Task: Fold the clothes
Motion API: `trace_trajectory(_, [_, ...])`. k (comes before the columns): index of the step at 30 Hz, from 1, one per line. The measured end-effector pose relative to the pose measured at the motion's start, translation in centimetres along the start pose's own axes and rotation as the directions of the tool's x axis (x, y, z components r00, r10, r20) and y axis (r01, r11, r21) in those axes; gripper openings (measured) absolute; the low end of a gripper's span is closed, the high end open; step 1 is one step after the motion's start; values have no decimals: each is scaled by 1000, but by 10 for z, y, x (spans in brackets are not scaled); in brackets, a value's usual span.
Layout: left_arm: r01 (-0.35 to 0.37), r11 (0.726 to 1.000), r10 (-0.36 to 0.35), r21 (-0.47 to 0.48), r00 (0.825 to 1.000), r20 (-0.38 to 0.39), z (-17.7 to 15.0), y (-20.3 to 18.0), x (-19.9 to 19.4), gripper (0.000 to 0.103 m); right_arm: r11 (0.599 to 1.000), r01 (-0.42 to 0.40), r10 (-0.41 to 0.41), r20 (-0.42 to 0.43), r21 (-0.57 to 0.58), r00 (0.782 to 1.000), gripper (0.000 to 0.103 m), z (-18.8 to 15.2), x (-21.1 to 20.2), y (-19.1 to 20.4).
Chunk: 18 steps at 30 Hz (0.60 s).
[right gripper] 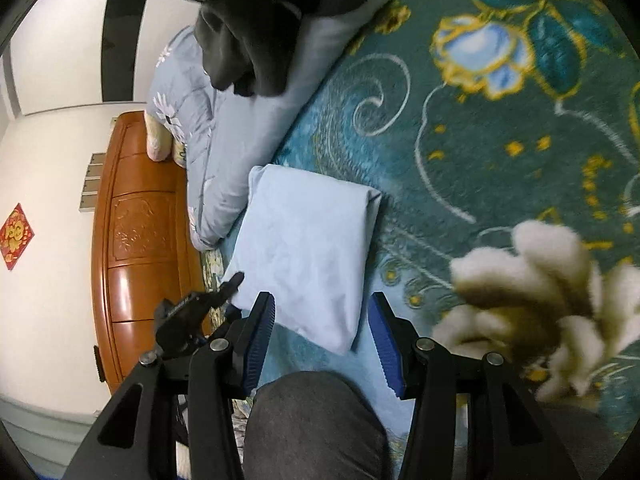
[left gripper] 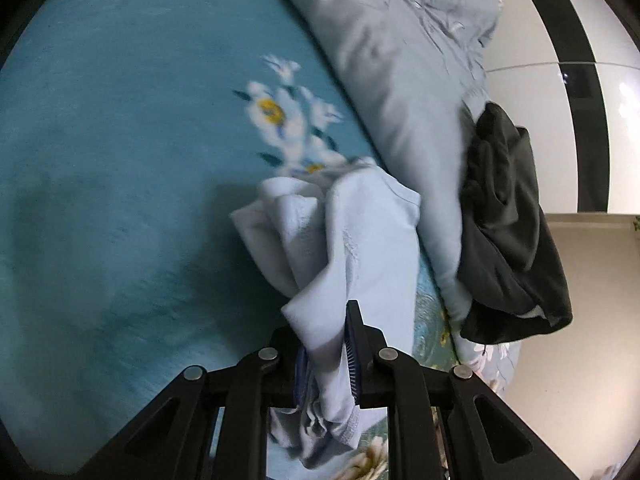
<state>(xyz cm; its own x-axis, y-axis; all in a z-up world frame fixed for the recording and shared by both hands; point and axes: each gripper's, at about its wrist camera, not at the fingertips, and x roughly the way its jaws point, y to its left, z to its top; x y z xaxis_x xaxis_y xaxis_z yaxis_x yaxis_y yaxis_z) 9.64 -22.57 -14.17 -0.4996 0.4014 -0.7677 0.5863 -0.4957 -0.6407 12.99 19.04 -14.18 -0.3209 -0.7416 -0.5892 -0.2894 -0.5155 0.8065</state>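
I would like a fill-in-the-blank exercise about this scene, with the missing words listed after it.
1. The left gripper is shut on a crumpled light blue ____.
2. The right gripper is ____, holding nothing.
3. The folded light blue cloth lies on the ____ bedspread.
4. The dark garment rests on the grey ____.

Missing words: garment; open; floral; quilt

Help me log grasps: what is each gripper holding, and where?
Left gripper pinches the bunched light blue garment at a gathered edge. Right gripper holds nothing.
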Motion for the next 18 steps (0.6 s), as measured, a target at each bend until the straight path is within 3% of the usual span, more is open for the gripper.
trace_trajectory(5, [-32,999,32,2,999,18,13,24,-8,15,999,53,-53,-12,9,999,50,1,31,3])
trace_trajectory(10, [18,999,-18,31,1000,-16,37,42,-14,20,992,110,-111,11,67,994,50,-2,53,-7])
trace_trajectory(12, [17,997,-16,75,1000,-14,46,42,-17,28,991,109,-113,41,77,993,50,-3,57,-11])
trace_trajectory(14, [34,994,-31,105,999,-31,55,39,-15,44,990,112,-119,86,84,989,50,-2,59,-14])
trace_trajectory(18, [57,990,-47,131,996,-77,71,30,-2,47,989,94,-110,151,111,982,50,8,61,-19])
